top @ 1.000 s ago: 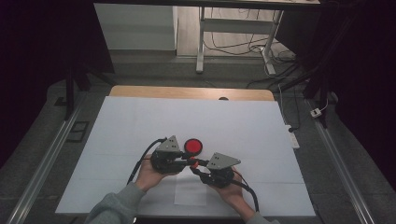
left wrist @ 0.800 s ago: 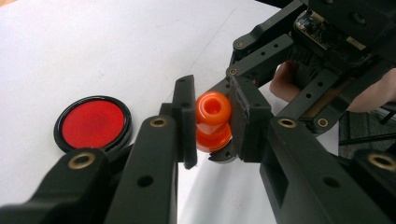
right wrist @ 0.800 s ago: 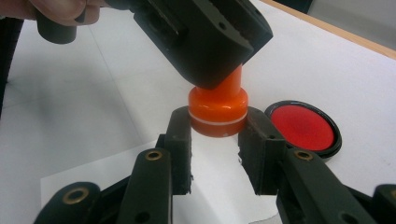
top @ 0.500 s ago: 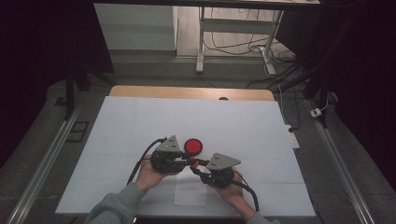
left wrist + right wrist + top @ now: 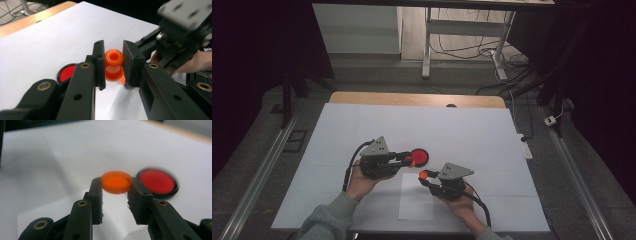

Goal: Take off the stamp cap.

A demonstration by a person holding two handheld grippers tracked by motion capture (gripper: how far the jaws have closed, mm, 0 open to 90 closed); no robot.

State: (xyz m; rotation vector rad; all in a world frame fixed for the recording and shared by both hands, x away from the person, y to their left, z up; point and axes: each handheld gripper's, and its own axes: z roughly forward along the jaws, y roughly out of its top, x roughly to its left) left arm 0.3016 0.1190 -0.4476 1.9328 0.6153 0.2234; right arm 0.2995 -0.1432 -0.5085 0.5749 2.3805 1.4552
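Note:
My left gripper [image 5: 114, 51] is shut on a small orange waisted piece [image 5: 114, 65] with a hole in its top, held just above the white table. In the high view the left gripper [image 5: 409, 159] sits left of centre, its tips beside a red disc [image 5: 420, 157] with a black rim. My right gripper [image 5: 116, 185] is shut on a flat orange round cap [image 5: 116, 181], held level. It appears in the high view [image 5: 425, 175] to the lower right of the left one. The red disc [image 5: 157, 181] lies on the table just right of the cap. The cap and the orange piece are apart.
A white cover [image 5: 462, 130] spreads over the table, with a smaller white sheet [image 5: 417, 200] under the hands. A bare wooden strip [image 5: 412, 99] runs along the far edge. Metal rails flank the table; desk legs and cables lie on the floor beyond.
The two grippers' tips met earlier; my left gripper has now pulled away to the left and up with the orange piece. The right gripper has kept still with the cap.

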